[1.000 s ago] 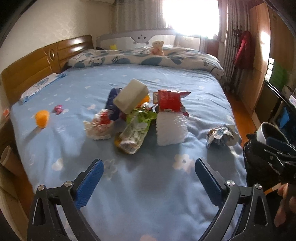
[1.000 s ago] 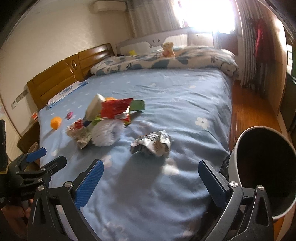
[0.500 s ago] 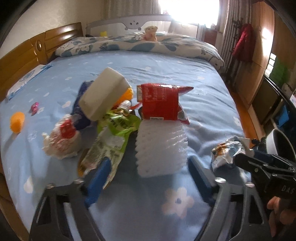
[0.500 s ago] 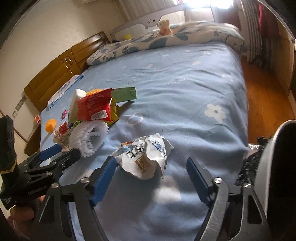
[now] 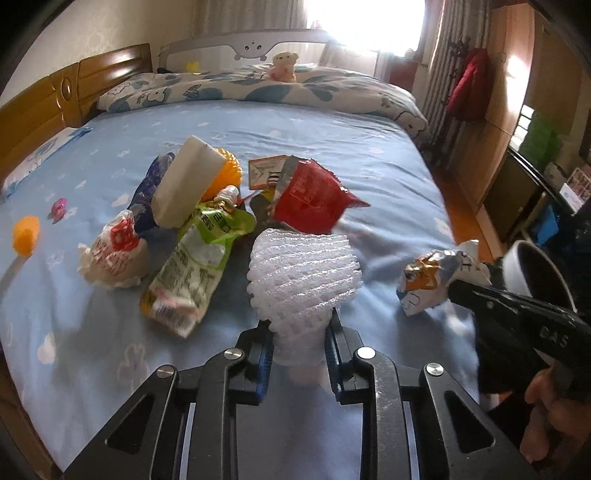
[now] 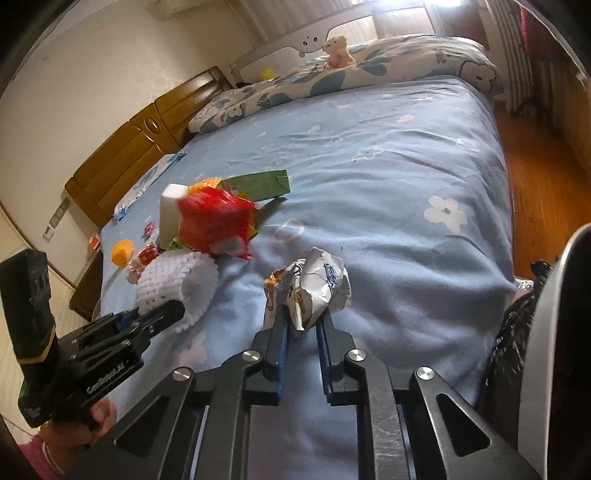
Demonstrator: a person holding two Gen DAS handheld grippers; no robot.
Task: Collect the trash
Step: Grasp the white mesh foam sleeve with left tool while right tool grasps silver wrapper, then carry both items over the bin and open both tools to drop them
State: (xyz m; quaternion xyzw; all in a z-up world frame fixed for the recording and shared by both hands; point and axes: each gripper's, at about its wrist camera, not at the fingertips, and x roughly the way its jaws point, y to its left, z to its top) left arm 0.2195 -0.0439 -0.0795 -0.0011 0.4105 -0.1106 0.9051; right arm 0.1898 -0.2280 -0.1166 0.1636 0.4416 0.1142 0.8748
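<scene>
A white foam net point(image 5: 303, 284) is clamped by the left gripper point(image 5: 300, 354) – a crumpled wrapper point(image 6: 317, 288), seemingly foil, by the right gripper point(image 6: 301, 332) – the jaws having just closed, near the bed's point(image 6: 388, 155) foot edge.

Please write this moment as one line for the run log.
left claw: just closed on white foam net | right claw: just closed on crumpled wrapper | both items on bed | bin: right edge

Pretty normal bedroom: big bed point(image 5: 280, 133) with a light blue flowery sheet and a wooden headboard point(image 5: 55, 99) against a pale wall. Bright window point(image 5: 365, 26) blown out at the back, orange wood floor point(image 6: 535, 184) alongside
</scene>
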